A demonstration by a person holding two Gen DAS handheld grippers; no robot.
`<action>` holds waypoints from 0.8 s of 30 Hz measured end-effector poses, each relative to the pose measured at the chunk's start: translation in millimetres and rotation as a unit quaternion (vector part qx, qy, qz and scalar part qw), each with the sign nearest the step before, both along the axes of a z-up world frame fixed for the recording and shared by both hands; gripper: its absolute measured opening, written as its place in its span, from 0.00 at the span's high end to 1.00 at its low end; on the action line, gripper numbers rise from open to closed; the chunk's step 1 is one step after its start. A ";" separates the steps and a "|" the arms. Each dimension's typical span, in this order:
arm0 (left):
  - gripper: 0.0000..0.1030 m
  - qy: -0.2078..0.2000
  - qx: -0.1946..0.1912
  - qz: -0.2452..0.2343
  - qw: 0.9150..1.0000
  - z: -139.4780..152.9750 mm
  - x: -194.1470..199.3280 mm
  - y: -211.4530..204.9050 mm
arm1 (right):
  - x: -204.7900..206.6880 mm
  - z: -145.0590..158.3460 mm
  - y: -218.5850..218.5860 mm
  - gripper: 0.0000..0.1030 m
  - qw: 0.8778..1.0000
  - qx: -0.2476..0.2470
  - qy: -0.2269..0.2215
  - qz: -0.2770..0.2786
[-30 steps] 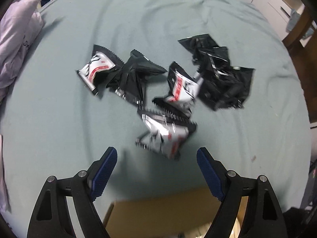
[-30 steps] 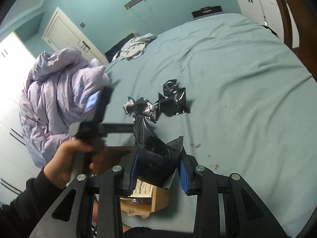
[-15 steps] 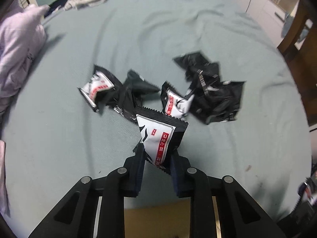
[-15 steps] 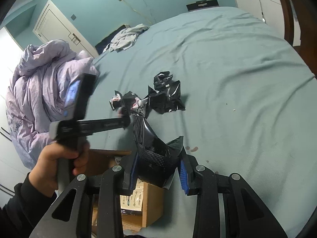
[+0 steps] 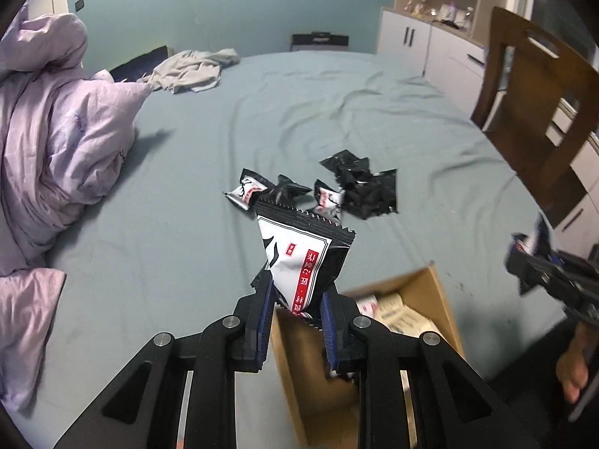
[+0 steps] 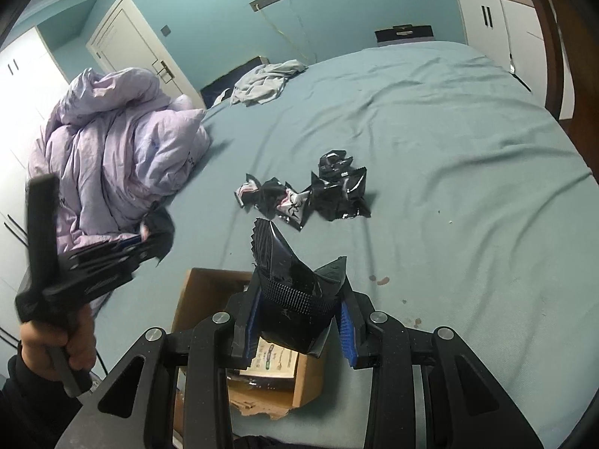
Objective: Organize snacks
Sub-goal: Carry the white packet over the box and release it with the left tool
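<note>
In the left wrist view, our left gripper (image 5: 295, 310) pinches a white-and-black snack packet (image 5: 303, 258) by its lower end, held above the near edge of the bed (image 5: 168, 247), with the cardboard box (image 5: 430, 284) just right of it. To drop it well, we should bring the packet over the box opening before letting go, since the light foil could drift. The loose packets (image 5: 322, 194) lie farther off on the sheet.

In the right wrist view, our right gripper (image 6: 299, 318) clamps a black packet (image 6: 295, 288) directly over the box (image 6: 194, 292). This view alone shows the left hand (image 6: 60, 344) on its handle and the door, while the left view alone shows the chair (image 5: 535, 112).
</note>
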State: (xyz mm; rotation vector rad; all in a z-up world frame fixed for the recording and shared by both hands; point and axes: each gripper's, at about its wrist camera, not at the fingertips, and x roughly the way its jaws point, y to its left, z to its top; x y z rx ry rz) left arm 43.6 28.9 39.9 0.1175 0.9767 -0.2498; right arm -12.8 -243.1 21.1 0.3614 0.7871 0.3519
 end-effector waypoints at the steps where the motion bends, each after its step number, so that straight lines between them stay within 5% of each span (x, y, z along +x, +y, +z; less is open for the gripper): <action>1: 0.78 -0.003 0.001 -0.003 1.000 0.6 -4.0 -0.6 | -1.4 1.0 1.2 0.69 1.000 -0.002 -0.003 0.002; 8: 0.78 0.039 -0.016 -0.025 0.999 -14.8 -26.1 -13.6 | -8.8 -0.1 5.3 0.69 1.000 0.004 -0.007 0.020; 14: 0.78 0.080 0.050 -0.079 0.992 -53.8 -30.0 -51.8 | 4.7 -5.5 13.0 0.69 1.000 -0.008 0.006 0.028; 24: 0.77 0.121 0.118 -0.095 0.981 -90.6 -24.6 -70.3 | 30.2 -14.3 25.6 0.68 0.999 -0.029 0.035 0.025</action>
